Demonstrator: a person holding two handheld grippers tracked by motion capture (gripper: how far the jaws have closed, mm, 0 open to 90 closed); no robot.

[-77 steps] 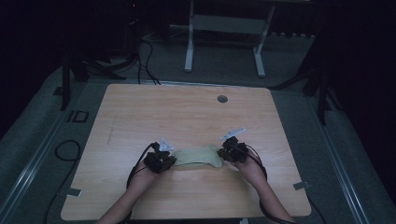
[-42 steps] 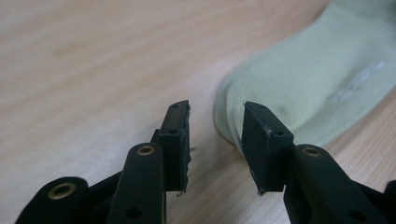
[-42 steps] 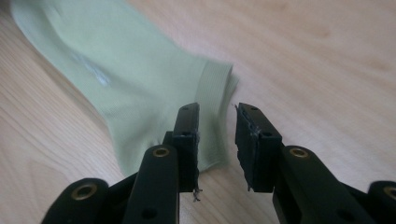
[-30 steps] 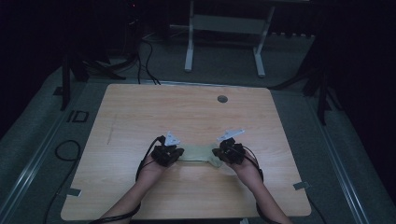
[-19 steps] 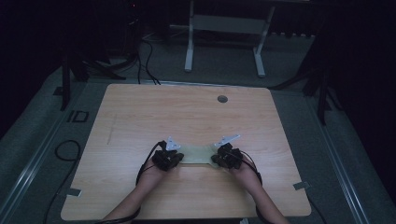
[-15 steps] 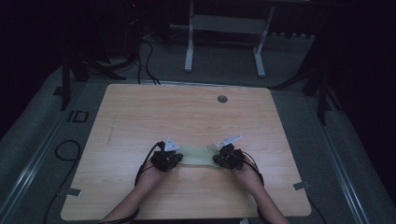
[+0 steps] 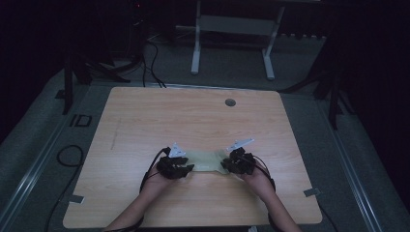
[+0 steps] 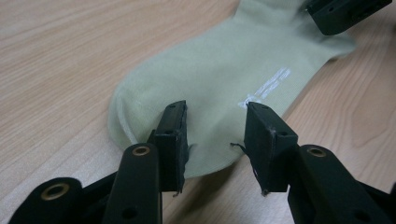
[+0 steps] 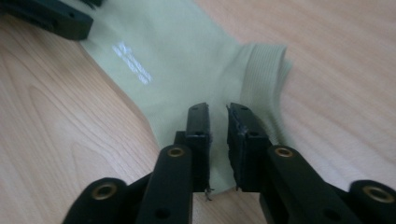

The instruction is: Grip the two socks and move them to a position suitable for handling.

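The wooden table (image 7: 145, 121) carries a pale green sock (image 7: 207, 161) that lies flat near the person's edge, between the two grippers. The left gripper (image 8: 215, 126) is at the toe end; its jaws have just been opening and now stand apart, released, with the sock edge between them. The right gripper (image 9: 217, 122) is at the ribbed cuff (image 9: 261, 70); its jaws have also just been opening, with a narrow gap over the fabric.

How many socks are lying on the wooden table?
1. The pale green sock lies flat near the table's front edge, between the left gripper at its toe and the right gripper at its cuff. A second layer cannot be excluded.
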